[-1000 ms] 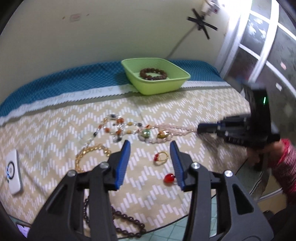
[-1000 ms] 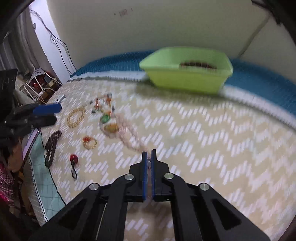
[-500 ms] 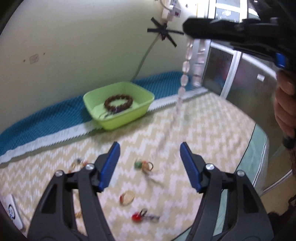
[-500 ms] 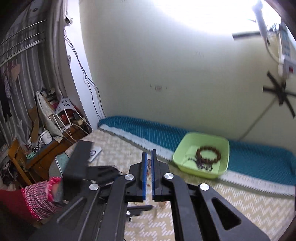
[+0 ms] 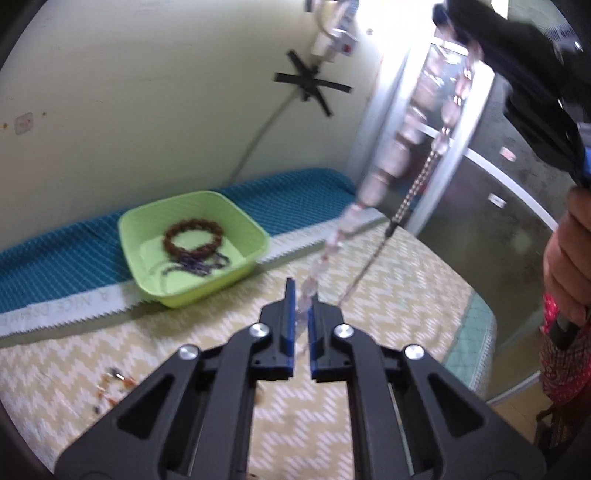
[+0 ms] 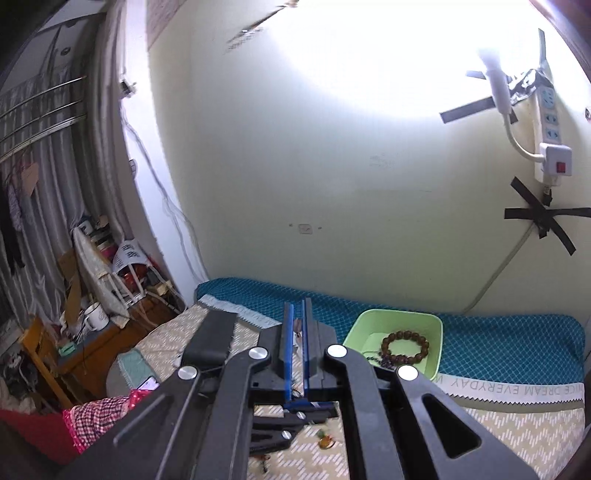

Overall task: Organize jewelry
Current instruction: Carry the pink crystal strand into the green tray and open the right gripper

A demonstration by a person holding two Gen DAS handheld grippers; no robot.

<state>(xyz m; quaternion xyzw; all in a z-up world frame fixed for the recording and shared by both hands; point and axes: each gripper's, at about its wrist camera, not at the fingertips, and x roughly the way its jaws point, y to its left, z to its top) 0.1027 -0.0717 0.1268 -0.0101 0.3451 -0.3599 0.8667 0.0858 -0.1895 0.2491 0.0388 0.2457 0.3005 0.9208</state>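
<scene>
A long pink bead necklace point(image 5: 384, 173) hangs in the air from my right gripper point(image 5: 448, 18), which a hand holds at the top right. Lower down the strand, my left gripper point(image 5: 301, 295) is shut on the beads. In the right wrist view my right gripper point(image 6: 296, 314) is shut, with a bit of the necklace showing between its pads. The green tub point(image 5: 166, 203) stands on the blue strip at the back of the bed. It holds a brown bead bracelet point(image 5: 192, 240) and a dark purple string point(image 5: 195, 264).
Loose beaded pieces point(image 5: 110, 384) lie on the zigzag bedspread at lower left. A glass door point(image 5: 480, 221) stands to the right of the bed. A cluttered side table point(image 6: 92, 332) is off the bed's left side. A power strip point(image 6: 550, 129) hangs on the wall.
My right gripper has risen and lifted the pink necklace off the bedspread. My left gripper has moved up under it and gone from open to shut on the strand.
</scene>
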